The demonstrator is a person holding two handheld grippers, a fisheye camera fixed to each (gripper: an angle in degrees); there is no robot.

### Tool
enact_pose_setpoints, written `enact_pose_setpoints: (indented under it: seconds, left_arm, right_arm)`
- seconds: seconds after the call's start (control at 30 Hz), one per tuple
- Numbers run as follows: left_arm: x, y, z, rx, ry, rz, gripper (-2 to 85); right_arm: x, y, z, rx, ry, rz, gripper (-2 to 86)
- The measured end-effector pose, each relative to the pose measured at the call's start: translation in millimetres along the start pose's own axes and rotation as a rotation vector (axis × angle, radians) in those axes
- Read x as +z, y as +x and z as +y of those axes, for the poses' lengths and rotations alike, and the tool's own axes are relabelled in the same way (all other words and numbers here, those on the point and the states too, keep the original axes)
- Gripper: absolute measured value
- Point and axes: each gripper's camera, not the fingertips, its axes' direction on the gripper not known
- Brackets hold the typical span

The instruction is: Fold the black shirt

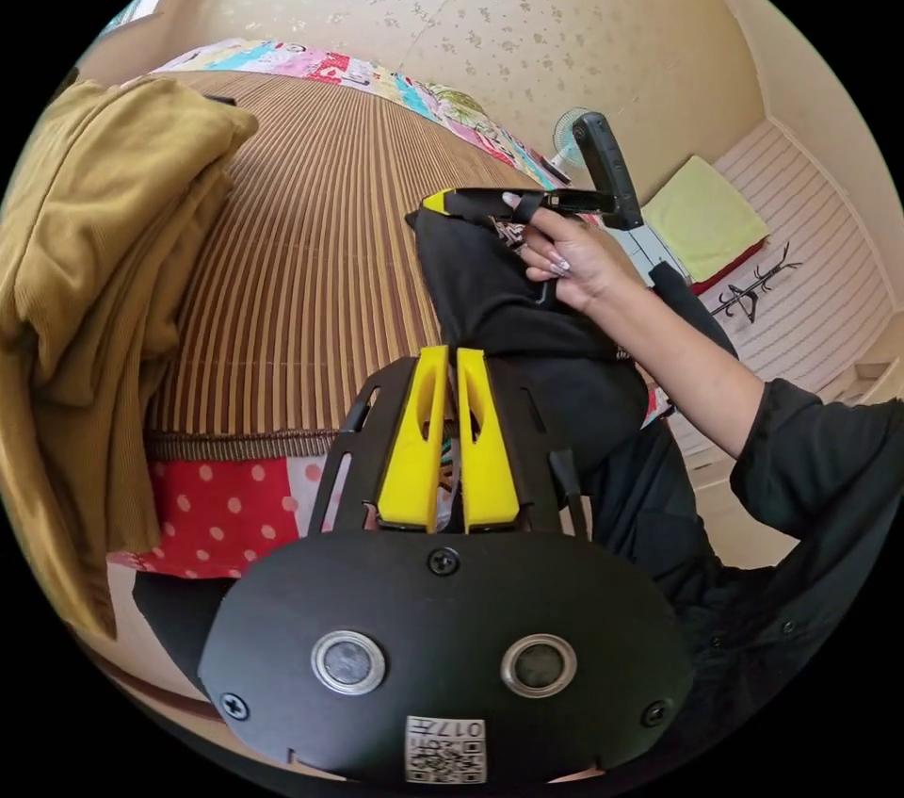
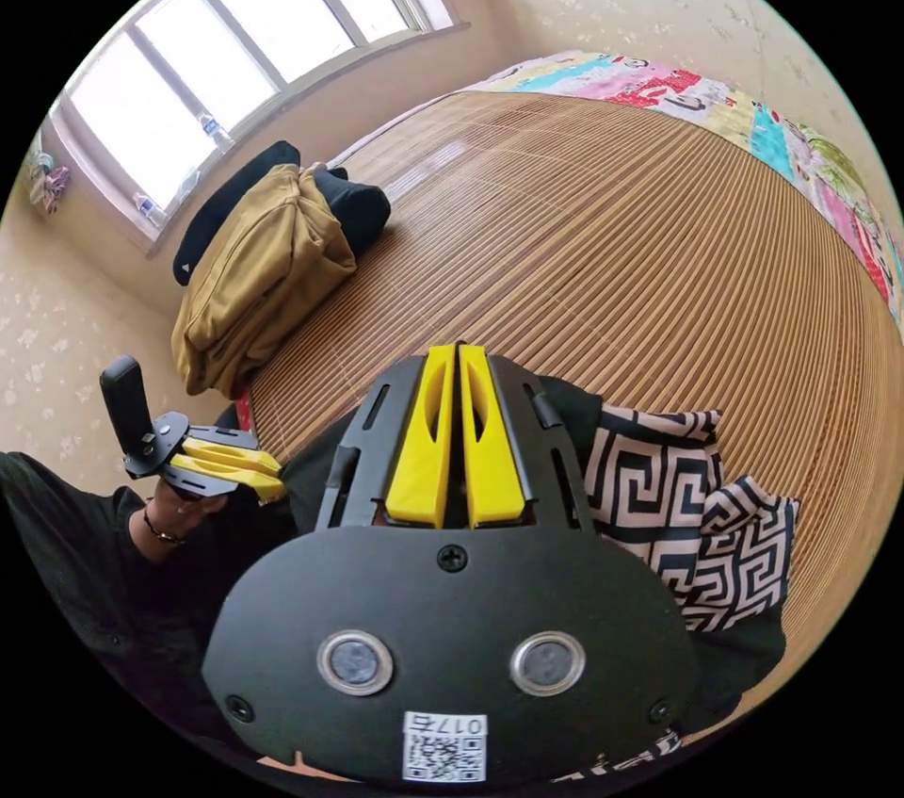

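Between the two grippers, above the edge of the slatted mat [image 2: 612, 252], hangs the black shirt [image 1: 508, 308]. Right gripper [image 1: 435, 203] pinches its upper corner; left gripper [image 1: 450, 365] has its yellow jaws pressed together at the cloth, grip unclear. Mustard clothes [image 2: 264, 270] lie piled well apart.

The shirt [image 2: 687, 515] was black with a white key pattern. The jaws were yellow. The mat [image 2: 659, 252] was brown-striped; the pile [image 2: 264, 270] was mustard.
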Motion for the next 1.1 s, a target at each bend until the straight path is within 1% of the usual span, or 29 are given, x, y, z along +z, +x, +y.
enact_pose_setpoints:
  seconds: [0.13,0.27,0.33,0.43,0.47,0.53,0.6,0.73,0.83,0.9,1.0,1.03,1.1]
  left_arm:
    - [-5,0,1,-0.033,-0.004,-0.048,1.8]
    - [-24,9,1,-0.024,0.051,-0.013,8.9]
    - [-28,21,-3,0.018,0.062,0.005,9.8]
    - [-23,53,-13,0.153,0.037,0.013,9.8]
    - [-16,68,-17,0.216,0.017,-0.010,9.5]
    - [-3,87,-20,0.302,-0.026,-0.046,8.9]
    - [18,98,-23,0.353,-0.097,-0.052,6.9]
    - [43,83,-33,0.236,-0.177,-0.103,4.2]
    - [42,75,-39,0.158,-0.160,-0.031,4.1]
    - [29,73,-41,0.118,-0.093,0.061,4.0]
    - [15,69,-44,0.071,-0.034,0.094,4.0]
    - [13,69,-44,0.062,-0.033,0.081,4.0]
    - [6,68,-41,0.039,-0.047,0.001,4.0]
  right_arm:
    - [-9,-1,3,0.000,0.014,-0.042,2.7]
    - [-59,2,30,0.066,0.140,-0.079,7.0]
    - [-84,1,54,0.083,0.198,-0.103,8.1]
    - [-116,-5,103,0.108,0.260,-0.136,8.3]
    - [-124,-12,122,0.091,0.269,-0.154,8.2]
    - [-131,-28,147,0.035,0.264,-0.190,8.1]
    - [-127,-58,169,-0.042,0.209,-0.206,8.0]
    - [-106,-96,185,-0.106,0.104,-0.144,8.2]
    - [-81,-111,186,-0.089,0.041,-0.144,8.2]
    - [-64,-117,182,-0.054,0.010,-0.107,8.8]
    - [-63,-121,179,0.021,0.038,-0.012,9.4]
    - [-66,-120,179,0.041,0.050,0.008,9.5]
    - [-82,-119,185,0.096,0.101,0.023,9.6]
